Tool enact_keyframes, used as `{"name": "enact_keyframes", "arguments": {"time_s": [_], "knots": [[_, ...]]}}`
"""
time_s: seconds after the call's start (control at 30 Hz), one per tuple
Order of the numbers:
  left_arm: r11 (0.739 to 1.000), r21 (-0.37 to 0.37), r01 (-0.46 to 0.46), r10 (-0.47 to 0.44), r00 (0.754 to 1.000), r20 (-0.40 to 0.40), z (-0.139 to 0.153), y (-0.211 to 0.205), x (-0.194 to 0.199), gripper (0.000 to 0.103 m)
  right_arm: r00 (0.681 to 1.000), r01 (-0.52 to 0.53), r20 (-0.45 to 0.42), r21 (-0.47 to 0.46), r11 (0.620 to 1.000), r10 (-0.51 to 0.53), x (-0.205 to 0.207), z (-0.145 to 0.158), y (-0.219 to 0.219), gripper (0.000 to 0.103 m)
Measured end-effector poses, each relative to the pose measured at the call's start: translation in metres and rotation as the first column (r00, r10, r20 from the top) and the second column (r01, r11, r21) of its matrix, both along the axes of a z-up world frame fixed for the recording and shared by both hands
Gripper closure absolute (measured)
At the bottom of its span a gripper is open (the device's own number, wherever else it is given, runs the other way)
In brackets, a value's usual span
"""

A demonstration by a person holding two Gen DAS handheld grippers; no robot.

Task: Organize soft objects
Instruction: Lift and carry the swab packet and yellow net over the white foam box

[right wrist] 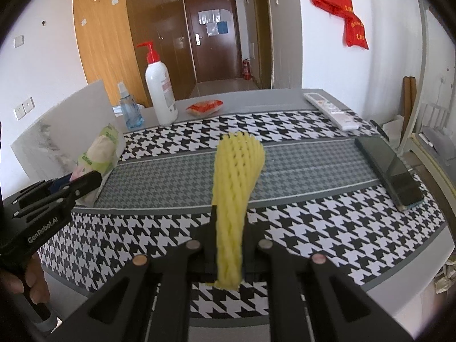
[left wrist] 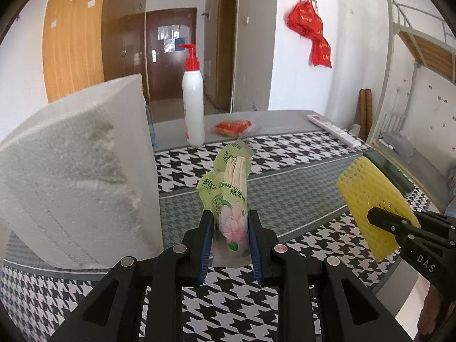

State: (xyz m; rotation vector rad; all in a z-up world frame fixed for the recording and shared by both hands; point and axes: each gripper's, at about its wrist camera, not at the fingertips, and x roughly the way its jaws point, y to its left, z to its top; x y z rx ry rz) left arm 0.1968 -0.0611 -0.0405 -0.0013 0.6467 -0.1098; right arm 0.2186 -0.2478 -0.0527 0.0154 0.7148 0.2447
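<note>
The left gripper (left wrist: 230, 228) is clamped on a green tissue pack (left wrist: 231, 199), held clear above the bench (left wrist: 299, 176). A white foam block (left wrist: 77, 171) is crowded close on its left; open cloth lies ahead. The right gripper (right wrist: 228, 225) is pinched nearly shut on a yellow foam net sleeve (right wrist: 233, 188). Only from the right wrist are a phone (right wrist: 390, 171) near the bench's right edge and a spray bottle (right wrist: 129, 111) seen.

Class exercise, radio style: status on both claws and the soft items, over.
Left claw shut on tissue pack. Right claw shut on yellow foam net. Foam block stands close left.
</note>
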Motion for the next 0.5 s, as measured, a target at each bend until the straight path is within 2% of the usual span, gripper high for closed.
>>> {"name": "enact_keyframes", "arguments": {"time_s": [0.5], "knots": [[1.0,0.02,0.014,-0.016,0.996,0.09,0.026,0.001,-0.013,0.077,0.997,-0.027,0.078,0.023,0.999,0.025,-0.004,0.027,0.003,0.09]]}}
